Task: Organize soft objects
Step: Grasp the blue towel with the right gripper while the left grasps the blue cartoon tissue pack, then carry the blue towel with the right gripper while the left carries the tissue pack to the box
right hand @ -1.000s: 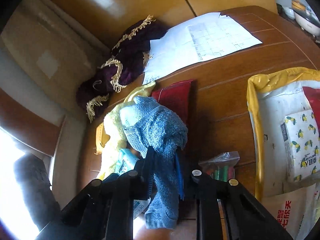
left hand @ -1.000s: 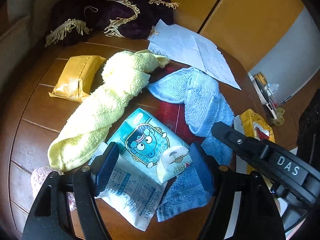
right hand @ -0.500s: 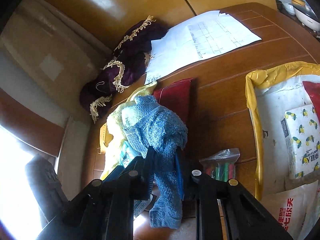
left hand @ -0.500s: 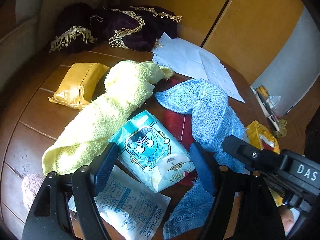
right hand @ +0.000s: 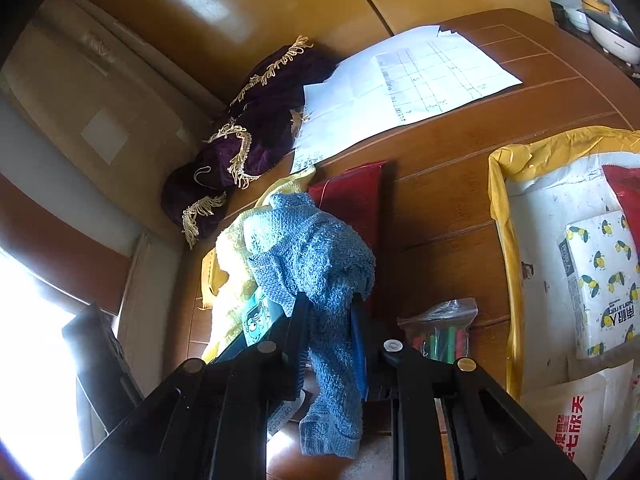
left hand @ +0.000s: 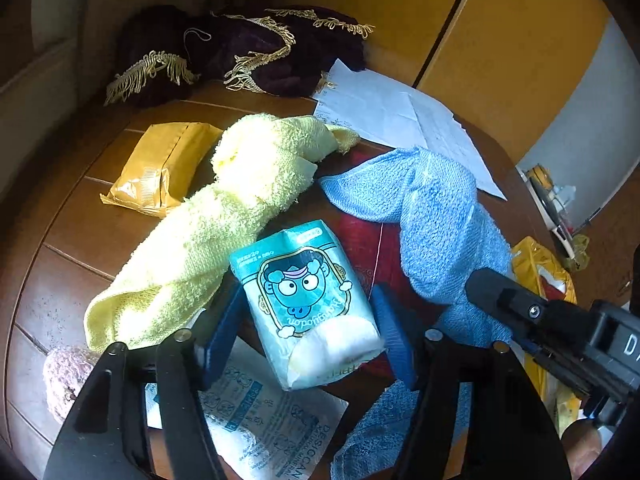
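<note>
We see the blue towel (right hand: 316, 264) pinched between the right gripper (right hand: 330, 336)'s pads, its tail hanging below them over the wooden table (right hand: 440, 216). Our left gripper (left hand: 308, 336) brackets the teal tissue pack (left hand: 308, 300), which appears lifted; contact on the right pad looks likely but unclear. The yellow towel (left hand: 216, 228) lies just beside it.

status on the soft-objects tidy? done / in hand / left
Done: nothing looks sorted yet. In hand: right tongs are shut on the blue towel; left tongs straddle the teal tissue pack, contact unclear. Left: yellow towel, pink knit and purple fringed cloth lie loose on the table.
</note>
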Available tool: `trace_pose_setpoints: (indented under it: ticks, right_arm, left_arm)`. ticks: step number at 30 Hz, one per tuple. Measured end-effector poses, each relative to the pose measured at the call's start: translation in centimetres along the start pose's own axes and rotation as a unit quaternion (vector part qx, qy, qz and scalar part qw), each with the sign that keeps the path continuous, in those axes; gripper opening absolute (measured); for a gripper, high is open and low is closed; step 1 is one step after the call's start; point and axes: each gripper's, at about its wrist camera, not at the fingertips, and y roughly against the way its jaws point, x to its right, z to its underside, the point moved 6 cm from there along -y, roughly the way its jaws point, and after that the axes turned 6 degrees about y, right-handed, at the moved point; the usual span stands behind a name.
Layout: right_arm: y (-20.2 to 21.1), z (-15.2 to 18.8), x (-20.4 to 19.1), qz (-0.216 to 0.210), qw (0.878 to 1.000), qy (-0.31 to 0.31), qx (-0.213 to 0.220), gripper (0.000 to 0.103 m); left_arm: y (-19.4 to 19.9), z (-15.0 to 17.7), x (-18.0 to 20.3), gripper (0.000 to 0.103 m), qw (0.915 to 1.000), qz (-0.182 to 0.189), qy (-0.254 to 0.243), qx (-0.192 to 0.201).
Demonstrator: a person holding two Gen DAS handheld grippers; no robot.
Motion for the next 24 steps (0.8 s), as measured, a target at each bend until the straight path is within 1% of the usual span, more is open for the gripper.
trace_pose_setpoints:
  ticks: [2, 5, 8, 10, 14, 19, 21, 24]
  right_arm:
    - [0.3, 0.0, -0.2, -0.002, 1.0, 0.004, 0.006, 0.019]
    - [1.2, -0.1, -0.6, -0.006, 1.0, 0.015, 0.023, 0.019]
    - [2.5, -0.2, -0.9, -0.007, 0.998, 0.025, 0.049, 0.019]
    - [3.4, -0.3, -0.9, -0.008, 0.998, 0.027, 0.064, 0.019]
    - [5.8, -0.7, -0.5, -0.015, 0.995, 0.028, 0.092, 0.019]
    - [10.1, 0.4, 0.8, -0.049, 0.991, 0.005, 0.121, 0.019]
    - [12.0, 1.0, 1.0, -0.052, 0.99, 0.013, 0.134, 0.019]
    - [14.7, 1.8, 1.4, -0.054, 0.987, 0.016, 0.15, 0.019]
  left_arm:
    - [0.1, 0.0, -0.1, 0.057, 1.0, 0.005, 0.003, 0.002]
    - [1.0, -0.4, -0.4, 0.053, 0.9993, 0.029, 0.017, 0.014]
    - [2.4, -0.9, -0.4, 0.053, 0.9977, 0.051, 0.025, 0.038]
    - [3.0, -1.1, -0.2, 0.053, 0.9967, 0.059, 0.024, 0.051]
    - [3.9, -1.3, 0.3, 0.053, 0.9938, 0.089, 0.021, 0.062]
    - [5.9, -1.1, 1.8, 0.053, 0.9877, 0.133, 0.0, 0.083]
    - [6.6, -0.9, 2.7, 0.053, 0.9856, 0.148, -0.006, 0.082]
    - [7.8, -0.1, 4.6, 0.053, 0.9821, 0.175, -0.012, 0.069]
